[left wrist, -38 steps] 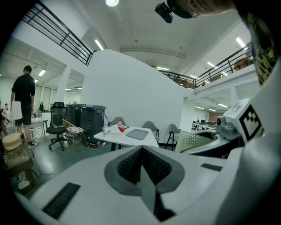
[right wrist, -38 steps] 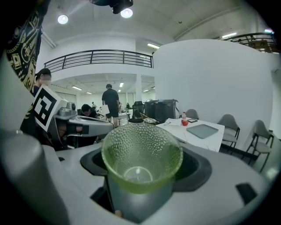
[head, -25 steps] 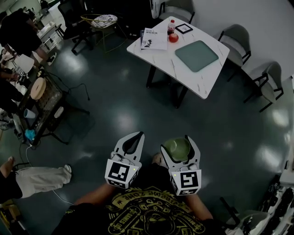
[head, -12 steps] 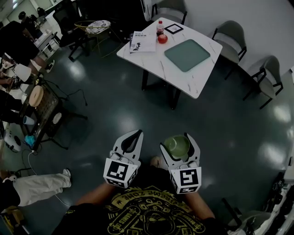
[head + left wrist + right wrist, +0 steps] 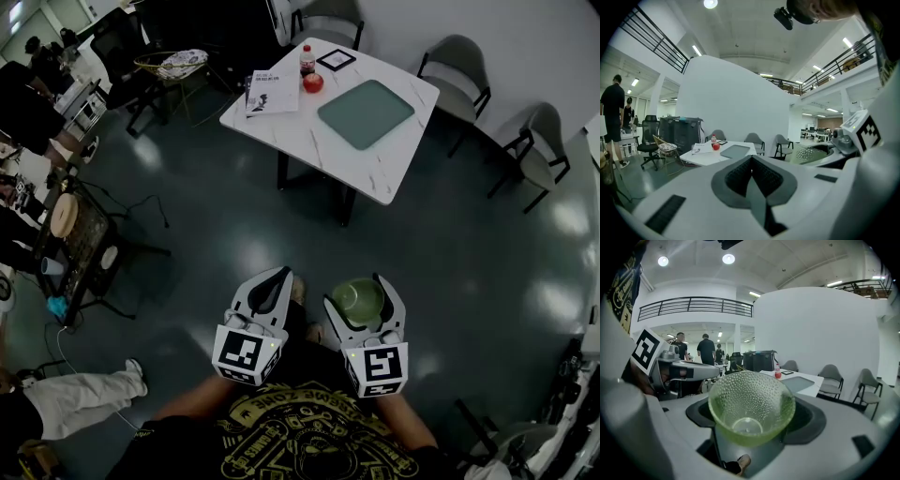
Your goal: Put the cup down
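A green dimpled cup (image 5: 360, 303) sits upright between the jaws of my right gripper (image 5: 358, 291), which is shut on it and held at waist height over the dark floor. In the right gripper view the cup (image 5: 751, 405) fills the middle, mouth towards the camera, with the right gripper (image 5: 753, 414) clamped around its sides. My left gripper (image 5: 281, 276) is beside it on the left, shut and empty; in its own view the left gripper (image 5: 751, 161) has its jaws pressed together. A white table (image 5: 298, 141) stands some way ahead.
The table carries a green mat (image 5: 366, 113), a red ball-like thing (image 5: 313, 82), a bottle (image 5: 307, 59), a booklet (image 5: 272, 92) and a black frame (image 5: 336, 59). Grey chairs (image 5: 454, 66) stand at its right. People (image 5: 26, 94) and a cluttered cart (image 5: 80, 225) are at the left.
The table and chairs have slid left and down in the head view, so they are a little nearer. Both grippers keep their pose, and the cup stays held.
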A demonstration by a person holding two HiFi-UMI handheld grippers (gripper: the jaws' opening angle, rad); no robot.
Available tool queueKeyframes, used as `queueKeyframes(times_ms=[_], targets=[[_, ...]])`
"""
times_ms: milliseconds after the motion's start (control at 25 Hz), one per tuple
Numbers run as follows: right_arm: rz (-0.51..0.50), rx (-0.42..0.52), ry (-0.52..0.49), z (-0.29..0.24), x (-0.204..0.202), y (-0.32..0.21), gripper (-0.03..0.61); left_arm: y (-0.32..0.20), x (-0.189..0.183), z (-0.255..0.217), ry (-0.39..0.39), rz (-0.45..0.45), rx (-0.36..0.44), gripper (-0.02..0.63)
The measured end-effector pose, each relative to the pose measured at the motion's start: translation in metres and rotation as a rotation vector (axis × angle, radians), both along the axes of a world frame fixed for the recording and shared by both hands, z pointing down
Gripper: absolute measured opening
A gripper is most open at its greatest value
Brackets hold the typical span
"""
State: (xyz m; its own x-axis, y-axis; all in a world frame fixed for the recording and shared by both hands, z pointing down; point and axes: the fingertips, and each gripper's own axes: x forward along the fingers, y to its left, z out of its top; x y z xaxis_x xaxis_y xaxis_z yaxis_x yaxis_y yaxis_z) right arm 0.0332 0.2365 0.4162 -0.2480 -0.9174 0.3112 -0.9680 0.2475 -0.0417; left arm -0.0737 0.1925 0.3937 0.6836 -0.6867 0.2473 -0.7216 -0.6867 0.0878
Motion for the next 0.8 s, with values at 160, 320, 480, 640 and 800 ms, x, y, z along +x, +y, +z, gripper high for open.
queueKeyframes(times_ms=[160,320,480,640,800], targets=[[0.024,-0.008,0.001,0.002,0.008,-0.012,0.4,-0.019,0.008,0.004,-0.02,0.001,0.0,0.011],[0.053,-0.031,0.003,0.007,0.017,-0.033,0.4,-0.043,0.01,0.013,-0.025,0.0,-0.019,0.011],[0.072,-0.051,0.001,0.012,0.024,-0.059,0.4,-0.074,0.018,0.022,-0.024,0.013,-0.044,0.011],[0.091,-0.061,0.005,0.016,0.03,-0.089,0.4,-0.108,0.03,0.023,-0.023,0.045,-0.045,0.011],[0.115,-0.075,0.023,0.014,0.036,-0.117,0.4,-0.137,0.036,0.026,-0.021,0.068,-0.059,0.011]])
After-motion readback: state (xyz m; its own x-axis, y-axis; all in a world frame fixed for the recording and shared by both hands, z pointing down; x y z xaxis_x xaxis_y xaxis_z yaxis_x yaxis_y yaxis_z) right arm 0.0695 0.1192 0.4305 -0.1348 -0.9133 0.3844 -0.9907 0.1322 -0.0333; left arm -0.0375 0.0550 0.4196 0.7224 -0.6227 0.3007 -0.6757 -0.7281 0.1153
